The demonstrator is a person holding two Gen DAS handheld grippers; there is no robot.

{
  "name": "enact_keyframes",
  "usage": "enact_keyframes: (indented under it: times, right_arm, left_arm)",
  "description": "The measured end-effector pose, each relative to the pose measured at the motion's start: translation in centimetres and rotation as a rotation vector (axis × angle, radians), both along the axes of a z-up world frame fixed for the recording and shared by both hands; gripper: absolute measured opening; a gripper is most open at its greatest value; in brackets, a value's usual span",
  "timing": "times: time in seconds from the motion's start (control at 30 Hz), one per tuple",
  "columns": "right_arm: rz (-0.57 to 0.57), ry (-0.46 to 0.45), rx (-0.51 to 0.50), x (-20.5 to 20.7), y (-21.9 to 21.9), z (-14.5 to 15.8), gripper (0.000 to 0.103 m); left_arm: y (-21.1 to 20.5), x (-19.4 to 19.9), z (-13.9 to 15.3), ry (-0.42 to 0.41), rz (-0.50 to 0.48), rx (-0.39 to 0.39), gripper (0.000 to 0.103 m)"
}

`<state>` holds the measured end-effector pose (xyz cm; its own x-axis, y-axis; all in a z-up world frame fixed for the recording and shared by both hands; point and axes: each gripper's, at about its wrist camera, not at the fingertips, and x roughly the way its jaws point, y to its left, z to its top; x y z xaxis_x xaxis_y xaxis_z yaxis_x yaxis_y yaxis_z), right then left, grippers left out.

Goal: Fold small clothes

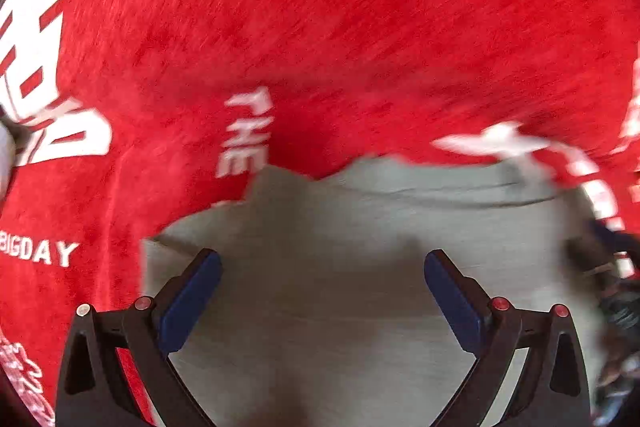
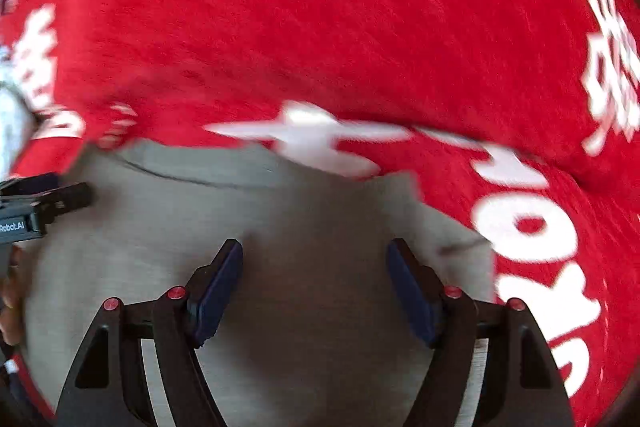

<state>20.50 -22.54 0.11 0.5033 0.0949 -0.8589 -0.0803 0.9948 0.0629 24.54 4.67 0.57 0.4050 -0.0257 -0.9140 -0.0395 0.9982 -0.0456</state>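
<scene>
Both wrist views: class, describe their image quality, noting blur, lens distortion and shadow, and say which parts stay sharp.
Left wrist view: red cloth streaked by motion blur, fisheye-curved with dark corners; open left gripper stays sharp above the shadowed grey garment. Right wrist view: white lettering smeared; open right gripper crisp, its shadow falling on the garment.

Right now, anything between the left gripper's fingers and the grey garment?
No. Left wrist view: left gripper open, only grey garment behind the gap, lying on the red cloth.

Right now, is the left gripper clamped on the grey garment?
No, the left gripper is open above the grey garment, with nothing between its fingers.
</scene>
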Motion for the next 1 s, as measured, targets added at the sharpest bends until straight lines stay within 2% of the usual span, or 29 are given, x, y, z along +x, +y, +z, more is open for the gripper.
enact_keyframes:
  times: [0.03,0.07,0.1,0.13,0.17,0.2,0.27,0.33,0.4,0.43,0.5,0.57,0.67,0.8,0.87,0.9,1.0]
  right_arm:
    - [-0.024,0.006,0.036,0.1,-1.2,-0.2,0.077]
    - [-0.033,-0.010,0.117,-0.2,-2.4,0.1,0.077]
    - [-0.045,-0.011,0.128,-0.3,-2.9,0.4,0.077]
    - [-0.078,-0.012,0.087,-0.7,-3.1,0.9,0.078]
    - [-0.108,-0.021,0.040,-1.1,-3.2,1.5,0.078]
    - [-0.113,-0.039,0.040,-1.8,-3.0,2.1,0.078]
    - [-0.080,-0.084,0.109,-3.7,-2.2,3.7,0.078]
    - [-0.024,-0.118,0.139,-6.0,0.0,4.8,0.079]
    - [0.052,-0.137,0.127,-8.2,3.0,5.3,0.079]
    - [0.091,-0.140,0.114,-9.3,4.7,5.2,0.079]
    - [0.154,-0.131,0.079,-10.8,7.1,4.4,0.079]
    - [0.179,-0.113,0.016,-11.5,8.7,3.2,0.079]
    - [0.135,-0.145,-0.013,-13.1,6.9,2.5,0.080]
    - [-0.013,-0.137,0.002,-15.9,1.1,1.9,0.082]
    - [-0.083,-0.123,0.033,-17.4,-1.9,1.6,0.082]
    - [-0.101,-0.133,0.049,-18.1,-2.4,1.9,0.082]
    - [-0.106,-0.203,0.054,-20.9,-1.2,3.4,0.082]
  left_arm:
    - [1.0,0.0,-0.8,0.025,0.028,-0.005,0.102]
    - [2.5,-0.1,-0.9,0.028,0.052,-0.076,0.102]
    - [3.3,-0.4,-0.5,0.003,0.066,-0.123,0.102]
    - [4.4,-1.0,0.3,-0.019,0.098,-0.165,0.102]
    - [5.0,-1.6,0.9,-0.030,0.127,-0.175,0.102]
    - [5.2,-2.1,1.5,-0.045,0.144,-0.180,0.102]
    - [5.3,-4.6,3.2,-0.126,0.149,-0.212,0.102]
    - [3.7,-7.2,4.1,-0.171,0.113,-0.220,0.102]
    - [1.0,-10.0,4.3,-0.181,0.028,-0.175,0.102]
    - [-0.7,-10.7,4.2,-0.186,0.001,-0.122,0.102]
    - [-2.2,-12.8,3.5,-0.191,-0.022,-0.032,0.102]
    - [-2.2,-13.9,2.2,-0.147,-0.022,-0.015,0.102]
    - [-1.1,-15.9,1.6,-0.162,-0.017,0.012,0.102]
    - [1.4,-18.1,1.7,-0.167,-0.007,0.013,0.102]
    - [3.1,-19.2,1.3,-0.144,0.064,0.040,0.102]
    - [3.9,-19.9,1.3,-0.143,0.091,0.007,0.102]
    - [5.3,-22.4,1.7,-0.176,0.163,-0.172,0.102]
